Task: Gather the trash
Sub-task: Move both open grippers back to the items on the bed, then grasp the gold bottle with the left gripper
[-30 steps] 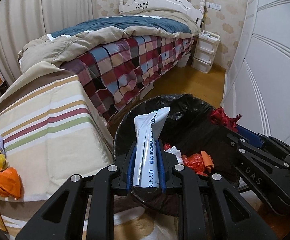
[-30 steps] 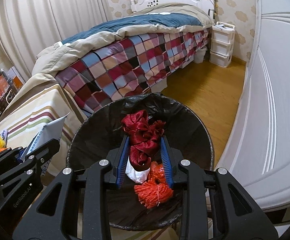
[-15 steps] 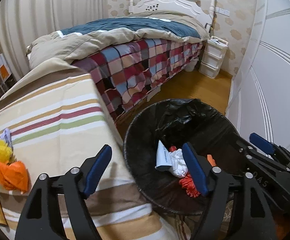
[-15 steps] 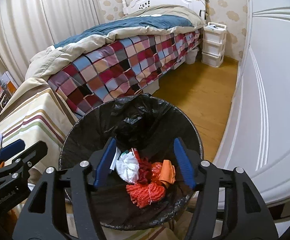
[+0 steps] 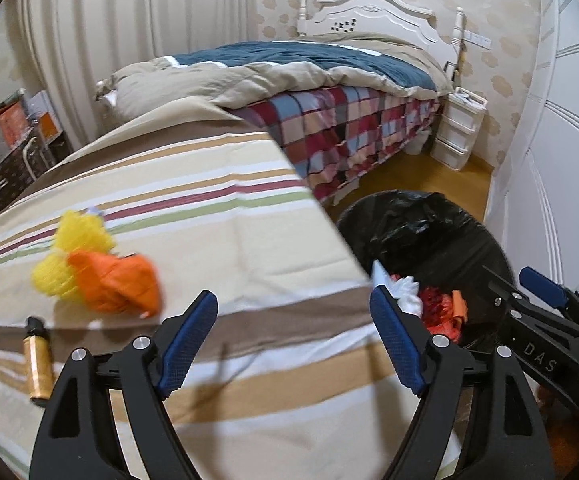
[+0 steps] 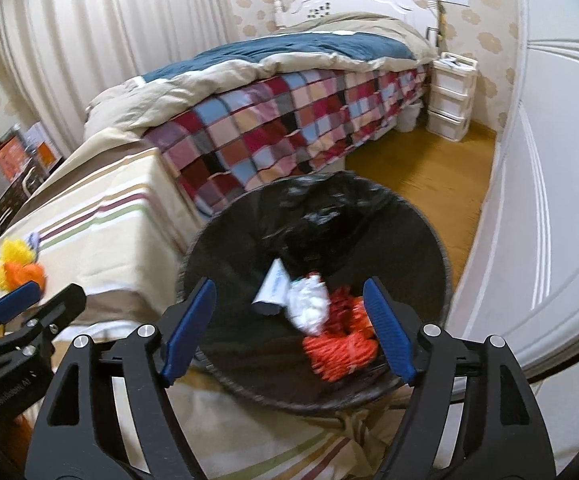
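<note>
Both tools are letting go: the left gripper (image 5: 293, 336), over the striped cloth's (image 5: 217, 240) edge, and the right gripper (image 6: 289, 324), marked "DAS", over the black-lined bin (image 6: 429, 236), have opening jaws with nothing between. The white packet (image 6: 271, 288), print too blurred to read, lies in the bin; orange trash (image 5: 113, 282) remains near the cloth's left edge.

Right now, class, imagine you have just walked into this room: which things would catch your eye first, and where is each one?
Brightest is the yellow and orange bundle lying on the striped cloth, with a small gold bottle nearer the camera. Next is the black bin beside that cloth, holding an orange net, a white wad and a white packet. Behind them stands the bed with its checked quilt.
</note>
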Demonstrator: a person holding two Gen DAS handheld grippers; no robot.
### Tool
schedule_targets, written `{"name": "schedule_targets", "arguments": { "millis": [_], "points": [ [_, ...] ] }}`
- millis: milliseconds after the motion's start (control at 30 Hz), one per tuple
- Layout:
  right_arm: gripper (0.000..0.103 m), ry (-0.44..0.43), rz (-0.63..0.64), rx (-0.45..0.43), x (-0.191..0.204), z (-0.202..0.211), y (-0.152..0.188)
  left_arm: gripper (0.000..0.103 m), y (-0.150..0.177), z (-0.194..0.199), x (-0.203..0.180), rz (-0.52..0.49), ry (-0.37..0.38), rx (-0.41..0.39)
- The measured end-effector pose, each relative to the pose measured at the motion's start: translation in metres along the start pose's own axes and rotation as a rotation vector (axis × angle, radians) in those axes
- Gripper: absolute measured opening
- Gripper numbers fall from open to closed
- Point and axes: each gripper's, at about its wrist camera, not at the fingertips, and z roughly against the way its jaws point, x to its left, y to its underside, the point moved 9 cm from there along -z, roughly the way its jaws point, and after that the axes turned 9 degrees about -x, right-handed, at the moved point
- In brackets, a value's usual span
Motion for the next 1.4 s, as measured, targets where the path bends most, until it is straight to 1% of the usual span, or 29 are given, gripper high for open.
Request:
{"name": "schedule_targets", "arguments": {
  "millis": [200,300,500,700,800,933,1067,1167,1267,1333,1400],
  "points": [
    [0.075,-0.045,0.04,-0.003,0.035,0.013,0.005,0.079,0.011,0.018,0.028,0.017,-0.045,-0.016],
    [0.079,-0.068,0.055,0.0,0.05,0.019,0.008,0.079,0.017,0.025,0.042,0.03,-0.066,-0.017],
    [0.08,-0.115,0.108,0.03,0.087,0.023,0.022,0.079,0.032,0.042,0.075,0.057,-0.125,-0.022],
    [0.084,-0.145,0.174,0.054,0.122,0.024,0.035,0.081,0.045,0.058,0.114,0.11,-0.189,-0.024],
    [0.084,-0.145,0.215,0.062,0.136,0.024,0.04,0.081,0.051,0.062,0.134,0.135,-0.22,-0.013],
    [0.084,-0.151,0.239,0.074,0.148,0.024,0.045,0.081,0.055,0.06,0.156,0.185,-0.232,0.01],
    [0.084,-0.157,0.267,0.083,0.158,0.023,0.048,0.08,0.057,0.058,0.173,0.214,-0.23,0.024],
    [0.084,-0.156,0.28,0.089,0.163,0.021,0.05,0.067,0.059,0.053,0.18,0.224,-0.218,0.042],
    [0.084,-0.159,0.276,0.093,0.165,0.02,0.05,0.054,0.063,0.049,0.181,0.238,-0.185,0.066],
    [0.084,-0.162,0.272,0.095,0.165,0.02,0.051,0.047,0.062,0.049,0.18,0.218,-0.185,0.059],
    [0.084,-0.164,0.273,0.097,0.167,0.019,0.051,0.031,0.062,0.048,0.179,0.19,-0.189,0.058]
  ]
}}
